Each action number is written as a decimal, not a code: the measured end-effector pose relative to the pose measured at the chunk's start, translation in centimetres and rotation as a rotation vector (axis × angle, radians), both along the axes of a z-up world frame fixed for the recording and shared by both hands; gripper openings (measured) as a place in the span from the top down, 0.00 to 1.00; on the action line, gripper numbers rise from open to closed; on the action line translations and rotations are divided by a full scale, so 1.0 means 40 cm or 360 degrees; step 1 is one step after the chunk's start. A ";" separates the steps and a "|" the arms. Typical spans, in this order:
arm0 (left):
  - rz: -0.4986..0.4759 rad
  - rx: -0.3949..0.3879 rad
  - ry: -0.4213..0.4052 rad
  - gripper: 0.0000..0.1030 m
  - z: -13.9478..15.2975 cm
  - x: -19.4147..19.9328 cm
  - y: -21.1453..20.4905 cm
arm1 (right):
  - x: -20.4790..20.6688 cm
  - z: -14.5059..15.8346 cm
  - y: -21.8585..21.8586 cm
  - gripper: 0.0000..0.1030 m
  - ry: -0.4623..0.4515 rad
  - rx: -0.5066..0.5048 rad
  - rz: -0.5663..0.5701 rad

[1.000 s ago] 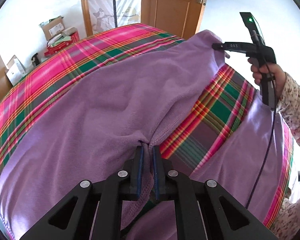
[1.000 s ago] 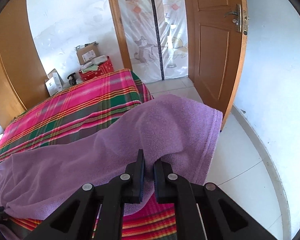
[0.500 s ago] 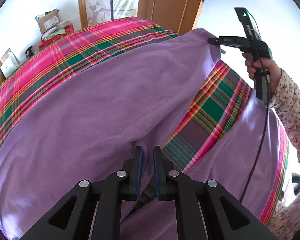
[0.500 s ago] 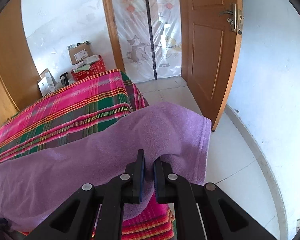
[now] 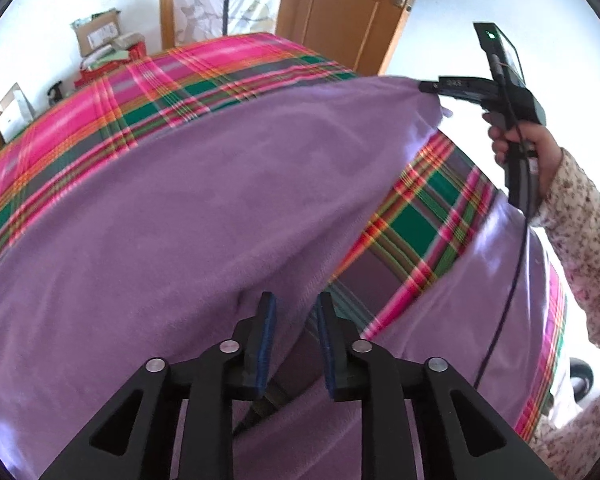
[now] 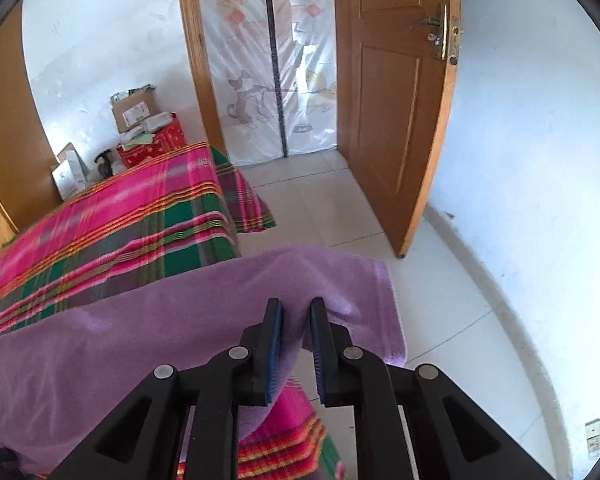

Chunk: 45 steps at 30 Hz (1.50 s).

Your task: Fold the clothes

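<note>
Opened just now, both sets of jaws, after being pinched tight on the fleece (image 5: pixel 188 208) a second earlier. Left gripper (image 5: pixel 293 320) now spread, with fabric lying loose in the gap and no pad pressing it. Right gripper (image 6: pixel 296 320) parted less, a ridge of cloth between its fingers; cannot tell whether the pads touch it. Seen from the left wrist, right gripper (image 5: pixel 430 87) at the cloth's far corner, gripped by a hand (image 5: pixel 520 148) in a floral sleeve (image 5: pixel 580 224).

Purple fleece draped across the bed (image 5: pixel 148 88), from the near edge toward the far right corner, folded back over itself. Strip of plaid sheet bare between the folded flap and the lower layer near the bed's right edge. One end hanging off the bed's corner above the tiled floor (image 6: pixel 440 320). More plaid bare toward the far edge. Boxes (image 6: pixel 134 110) stacked by the wall beyond, beside a wooden door (image 6: pixel 396 100) standing ajar.
</note>
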<state>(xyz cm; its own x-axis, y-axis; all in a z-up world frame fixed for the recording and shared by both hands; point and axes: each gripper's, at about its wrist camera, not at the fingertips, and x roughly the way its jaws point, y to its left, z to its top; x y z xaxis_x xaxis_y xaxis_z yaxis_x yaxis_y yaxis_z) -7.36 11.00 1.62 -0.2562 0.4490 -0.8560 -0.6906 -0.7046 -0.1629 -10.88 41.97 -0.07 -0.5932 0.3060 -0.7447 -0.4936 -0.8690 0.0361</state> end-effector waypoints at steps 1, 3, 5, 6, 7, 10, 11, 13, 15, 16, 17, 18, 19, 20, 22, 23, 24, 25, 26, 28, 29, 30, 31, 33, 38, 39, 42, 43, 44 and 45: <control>0.0000 -0.0003 0.0010 0.77 0.003 -0.002 -0.001 | 0.004 0.003 0.001 0.87 -0.0006 0.0016 -0.0017; -0.0019 -0.0029 0.0040 0.76 0.001 -0.005 0.011 | 0.017 0.016 0.003 0.87 0.0012 0.0027 -0.0046; -0.0031 -0.0070 0.0041 0.76 -0.011 -0.006 0.020 | 0.026 0.027 0.008 0.84 0.0016 0.0045 -0.0072; -0.0042 -0.0086 0.0036 0.76 -0.018 -0.005 0.025 | 0.028 0.028 0.011 0.82 0.0000 0.0036 -0.0082; -0.0048 -0.0088 0.0041 0.76 -0.018 -0.004 0.027 | 0.031 0.028 0.015 0.82 -0.0016 0.0028 -0.0092; -0.0064 -0.0089 0.0057 0.76 -0.018 0.000 0.034 | 0.045 0.028 0.000 0.82 -0.0004 -0.0035 -0.0042; -0.0067 -0.0087 0.0055 0.76 -0.018 -0.001 0.035 | 0.049 0.028 -0.012 0.82 0.0003 -0.0049 -0.0010; -0.0071 -0.0077 0.0046 0.76 -0.017 -0.003 0.037 | 0.055 0.025 -0.045 0.82 0.0010 -0.0082 0.0081; -0.0069 -0.0062 0.0036 0.76 -0.018 -0.006 0.038 | 0.054 0.020 -0.080 0.82 -0.0003 -0.0106 0.0153; -0.0074 -0.0066 0.0043 0.77 -0.017 -0.004 0.040 | 0.056 0.017 -0.095 0.82 -0.0006 -0.0121 0.0186; -0.0080 -0.0070 0.0050 0.81 -0.017 -0.003 0.043 | 0.059 0.014 -0.111 0.82 -0.0010 -0.0127 0.0215; -0.0085 -0.0074 0.0056 0.91 -0.016 -0.002 0.045 | 0.062 0.011 -0.126 0.82 -0.0015 -0.0132 0.0242; -0.0090 -0.0065 0.0049 0.91 -0.015 0.000 0.045 | 0.065 0.010 -0.139 0.82 -0.0022 -0.0135 0.0262; -0.0094 -0.0056 0.0041 0.92 -0.014 0.001 0.045 | 0.069 0.009 -0.151 0.82 -0.0026 -0.0141 0.0283; -0.0118 -0.0042 0.0037 0.94 -0.010 0.009 0.044 | 0.080 0.013 -0.174 0.82 -0.0011 -0.0124 0.0310; -0.0134 -0.0038 0.0037 0.94 -0.008 0.014 0.044 | 0.086 0.016 -0.187 0.82 0.0000 -0.0104 0.0324; -0.0150 -0.0033 0.0037 0.95 -0.005 0.019 0.044 | 0.092 0.020 -0.204 0.82 0.0008 -0.0077 0.0349; -0.0167 -0.0028 0.0037 0.95 -0.003 0.024 0.045 | 0.099 0.024 -0.225 0.82 0.0018 -0.0060 0.0392; -0.0186 -0.0031 0.0037 0.95 0.000 0.031 0.047 | 0.106 0.026 -0.248 0.82 0.0028 -0.0062 0.0441; -0.0222 -0.0037 0.0037 0.95 0.005 0.042 0.050 | 0.117 0.028 -0.295 0.82 0.0031 -0.0087 0.0560; -0.0236 -0.0037 0.0033 0.95 0.006 0.047 0.050 | 0.119 0.026 -0.321 0.82 0.0014 -0.0096 0.0623; -0.0230 -0.0037 0.0029 0.95 0.005 0.045 0.049 | 0.121 0.024 -0.343 0.82 0.0005 -0.0095 0.0666; -0.0223 -0.0037 0.0024 0.95 0.004 0.043 0.047 | 0.121 0.022 -0.366 0.82 -0.0004 -0.0102 0.0717; -0.0211 -0.0030 -0.0017 0.95 -0.003 0.034 0.047 | 0.114 0.007 -0.405 0.82 -0.0048 -0.0192 0.0837; -0.0210 -0.0009 -0.0008 0.95 0.001 0.045 0.040 | 0.115 -0.037 -0.413 0.82 -0.0095 -0.0395 0.0762; -0.0198 0.0020 -0.0008 0.95 0.009 0.044 0.034 | 0.118 -0.045 -0.404 0.82 -0.0088 -0.0470 0.0741; -0.0180 0.0097 -0.0019 0.95 0.031 0.035 0.015 | 0.126 -0.054 -0.381 0.74 -0.0030 -0.0559 0.0643; -0.0177 0.0099 -0.0031 0.95 0.029 0.032 0.012 | 0.128 -0.051 -0.372 0.62 0.0002 -0.0567 0.0596; -0.0176 0.0088 -0.0034 0.95 0.026 0.032 0.013 | 0.131 -0.051 -0.358 0.58 0.0033 -0.0607 0.0548; -0.0185 0.0073 -0.0037 0.97 0.020 0.035 0.015 | 0.134 -0.052 -0.343 0.57 0.0063 -0.0657 0.0500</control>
<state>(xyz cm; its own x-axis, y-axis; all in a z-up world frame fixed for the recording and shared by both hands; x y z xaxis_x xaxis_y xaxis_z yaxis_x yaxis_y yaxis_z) -5.96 11.60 2.43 -0.1803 0.5132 -0.8391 -0.7628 -0.6115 -0.2101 -5.52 28.26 -2.14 -0.6395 -0.2057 -0.7408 -0.2026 -0.8844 0.4205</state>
